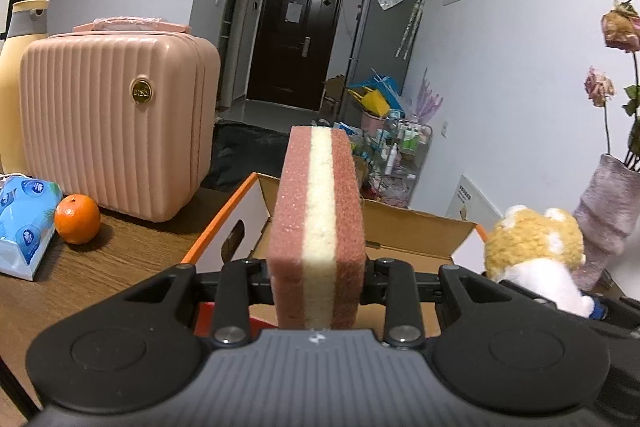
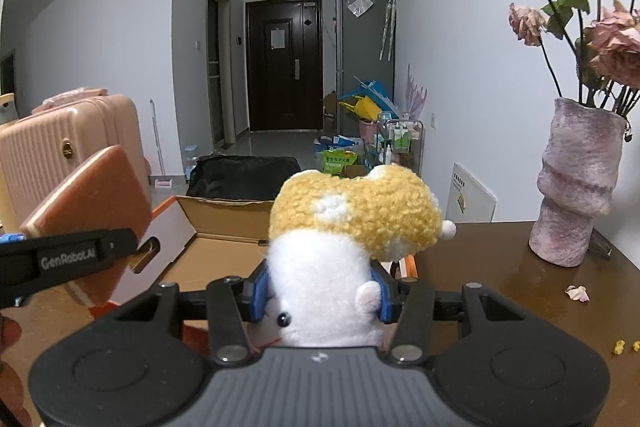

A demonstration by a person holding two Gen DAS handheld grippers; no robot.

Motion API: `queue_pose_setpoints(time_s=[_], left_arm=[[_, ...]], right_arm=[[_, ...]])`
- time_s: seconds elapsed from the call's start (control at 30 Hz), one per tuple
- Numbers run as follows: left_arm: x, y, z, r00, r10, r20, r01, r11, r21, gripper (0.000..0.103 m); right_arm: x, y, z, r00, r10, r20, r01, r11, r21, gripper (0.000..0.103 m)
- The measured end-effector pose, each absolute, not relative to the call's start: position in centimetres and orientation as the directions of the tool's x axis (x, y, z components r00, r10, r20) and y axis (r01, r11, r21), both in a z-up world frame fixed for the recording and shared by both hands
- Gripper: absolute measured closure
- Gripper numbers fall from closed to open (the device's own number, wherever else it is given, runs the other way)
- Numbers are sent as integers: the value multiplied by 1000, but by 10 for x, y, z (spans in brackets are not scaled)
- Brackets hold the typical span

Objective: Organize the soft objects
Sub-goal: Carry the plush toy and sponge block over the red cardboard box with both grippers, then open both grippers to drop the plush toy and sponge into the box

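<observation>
Far left on the brown wooden tabletop (image 1: 120, 259): a tall cream bottle with a grey collar (image 1: 20, 67), a blue plastic tissue pack (image 1: 24, 223), a round orange fruit (image 1: 77, 218) just beside the pack. Behind the fruit, upright, a ribbed pink hard-shell case with a gold badge (image 1: 116, 131).

Centre of the left wrist view: left gripper (image 1: 318, 279) clenched on a thick pink foam sponge with a cream middle layer (image 1: 318, 219), held on edge, raised above the near edge of an open cardboard box with white sides and orange trim (image 1: 236, 227). Same sponge (image 2: 92, 203) seen tilted at the left of the right wrist view, clamped in a black finger (image 2: 76, 255) of that gripper, beside the box (image 2: 224, 227).

Further right: right gripper (image 2: 320, 297) grasping a fluffy plush toy with a white body and curly yellow head (image 2: 340, 239), blue pads pressed into the white body on both sides, toy upright, in front of the box's near right corner. Same toy (image 1: 536, 251) visible at the right edge of the left wrist view, near the box's right flap.

Far right on the tabletop: a lumpy mauve ceramic vase (image 2: 576, 183) holding dried pink roses (image 2: 612, 47); near its base a fallen petal (image 2: 577, 293) and small yellow crumbs (image 2: 624, 347).
</observation>
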State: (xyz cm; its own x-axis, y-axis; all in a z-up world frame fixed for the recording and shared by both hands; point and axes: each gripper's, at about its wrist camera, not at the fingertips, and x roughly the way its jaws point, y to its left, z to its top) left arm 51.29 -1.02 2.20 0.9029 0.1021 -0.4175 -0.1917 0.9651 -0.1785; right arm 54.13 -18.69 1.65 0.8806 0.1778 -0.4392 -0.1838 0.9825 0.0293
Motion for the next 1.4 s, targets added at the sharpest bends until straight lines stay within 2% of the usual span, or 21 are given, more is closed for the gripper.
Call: queue_pose_setpoints(time_s=[0.17,0.6,1.03,1.23,1.3,1.33,1.4], left_arm=[[523,-5,18,900,109,-421,-198,965,-173,72],[550,9,0,866,65,-496,-189,961,-204,72],[566,6,-11,860,40,-508,-158,969,-191,72],[574,4,-18,845,24,-534,-147,971,-189,71],[574,4,-17,844,30,-535,-153,970,-189,57],[573,4,-17,847,33,-531,-157,969,-190,46],[570,4,-15,852,52,-521,-172,968,-185,28]], right_arm=[[557,-183,12,872,168,-460,-182,983,13,55],[588,-173,-2,828,167,-535,-206,979,-13,55],[595,-169,-17,848,201,-490,-225,974,11,55],[599,-168,-22,846,180,-502,-210,978,-3,53],[601,-167,-22,841,171,-513,-203,979,-7,51],[602,-168,-23,840,166,-516,-197,980,-6,51],[603,-168,-22,842,155,-517,-186,983,-8,41]])
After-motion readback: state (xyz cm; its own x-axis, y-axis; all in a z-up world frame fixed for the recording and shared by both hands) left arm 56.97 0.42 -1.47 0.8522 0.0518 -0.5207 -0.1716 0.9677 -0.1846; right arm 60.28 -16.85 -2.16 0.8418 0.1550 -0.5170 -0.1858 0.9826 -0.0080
